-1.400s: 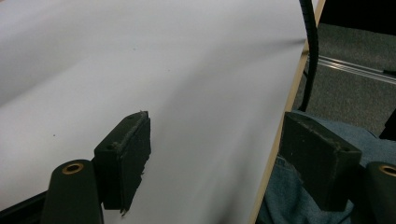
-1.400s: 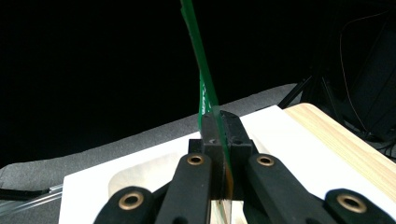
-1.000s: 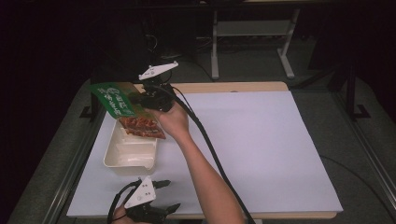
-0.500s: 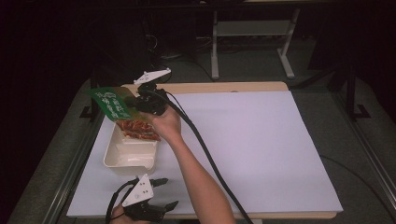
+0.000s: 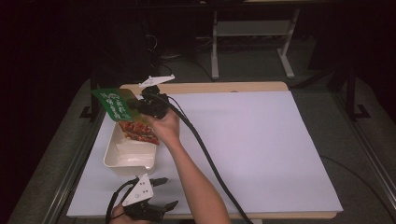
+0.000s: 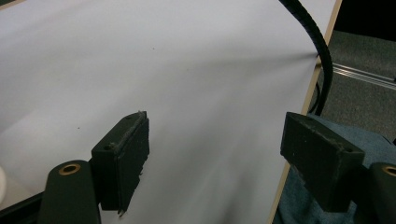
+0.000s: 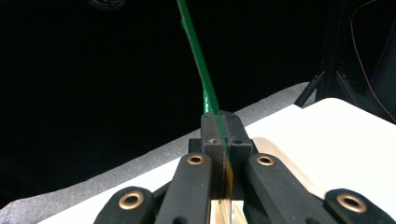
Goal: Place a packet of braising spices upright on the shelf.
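Up at about ten o'clock on the worktop (image 5: 261, 140), the right gripper (image 5: 140, 106) has its jaws clamped on the green header of a snack packet (image 5: 116, 102), whose clear lower part shows reddish contents hanging over the far end of a cream tray (image 5: 114, 156). Seen along those jaws, the green edge (image 7: 201, 70) rises thin and upright. Down at seven o'clock, the left gripper (image 5: 161, 193) sits with jaws wide apart over the white sheet (image 6: 187, 70).
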### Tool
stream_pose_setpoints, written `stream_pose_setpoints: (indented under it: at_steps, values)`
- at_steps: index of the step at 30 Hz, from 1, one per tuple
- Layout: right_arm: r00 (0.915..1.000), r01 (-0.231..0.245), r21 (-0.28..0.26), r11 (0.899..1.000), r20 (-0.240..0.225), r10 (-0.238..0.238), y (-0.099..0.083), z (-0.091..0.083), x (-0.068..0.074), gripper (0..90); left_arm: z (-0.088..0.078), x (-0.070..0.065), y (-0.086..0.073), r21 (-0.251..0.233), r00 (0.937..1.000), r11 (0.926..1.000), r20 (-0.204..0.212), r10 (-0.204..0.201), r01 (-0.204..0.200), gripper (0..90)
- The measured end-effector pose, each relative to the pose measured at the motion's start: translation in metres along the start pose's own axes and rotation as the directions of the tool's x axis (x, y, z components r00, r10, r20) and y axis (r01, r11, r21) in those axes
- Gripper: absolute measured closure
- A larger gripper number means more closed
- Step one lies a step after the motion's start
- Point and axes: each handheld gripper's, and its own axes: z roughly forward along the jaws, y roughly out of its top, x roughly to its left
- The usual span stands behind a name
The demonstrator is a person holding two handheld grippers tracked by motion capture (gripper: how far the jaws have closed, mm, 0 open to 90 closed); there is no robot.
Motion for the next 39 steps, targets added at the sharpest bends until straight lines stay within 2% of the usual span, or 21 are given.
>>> stream_pose_setpoints:
  at_steps: [4,7,10,15,30,32,33,35,38,39]
  values:
    - [0.9998,0.007,0.022,1.000,0.017,-0.008,-0.003,0.004,-0.002,89.7,0.001,-0.001,0.000,0.011,1.0000,0.9999,0.004,0.004,-0.004,23.3]
    - [0.9997,-0.022,0.007,1.000,0.008,0.022,-0.010,0.004,-0.006,89.5,0.001,0.000,0.000,0.008,1.0000,1.0000,0.004,0.004,-0.004,23.3]
    - [0.9997,-0.019,0.010,1.000,0.014,0.018,-0.014,0.004,-0.008,89.4,0.001,0.000,0.000,0.011,1.0000,0.9999,0.006,0.003,-0.003,23.3]
    - [0.9993,-0.038,-0.004,0.999,-0.003,0.038,-0.023,0.002,-0.014,89.2,0.000,0.001,0.000,0.001,1.0000,1.0000,0.005,-0.008,0.008,23.2]
    - [0.9999,-0.008,0.003,1.000,0.013,0.008,-0.028,-0.003,-0.018,88.4,0.000,0.002,0.000,0.002,1.0000,1.0000,-0.004,-0.002,0.002,23.1]
    - [0.9997,-0.017,0.018,1.000,0.018,0.016,-0.027,-0.004,-0.018,82.8,0.000,0.002,0.000,0.001,1.0000,1.0000,-0.004,-0.003,0.003,23.0]
    - [0.9997,-0.017,0.018,1.000,0.018,0.016,-0.027,-0.004,-0.018,82.8,0.000,0.002,0.000,0.001,1.0000,1.0000,-0.004,-0.003,0.003,22.8]
    - [0.9993,-0.012,0.041,0.999,0.035,0.010,-0.028,-0.008,-0.020,75.4,0.001,0.002,0.000,0.003,1.0000,1.0000,-0.003,-0.003,0.003,22.8]
    - [0.9993,-0.011,0.043,0.999,0.036,0.010,-0.027,-0.010,-0.020,71.6,0.001,0.002,0.001,0.005,1.0000,1.0000,-0.003,-0.003,0.003,22.5]
    - [0.9992,-0.018,0.052,0.998,0.035,0.017,-0.027,-0.014,-0.020,67.3,0.001,0.001,0.001,0.006,1.0000,1.0000,-0.005,-0.003,0.003,22.5]
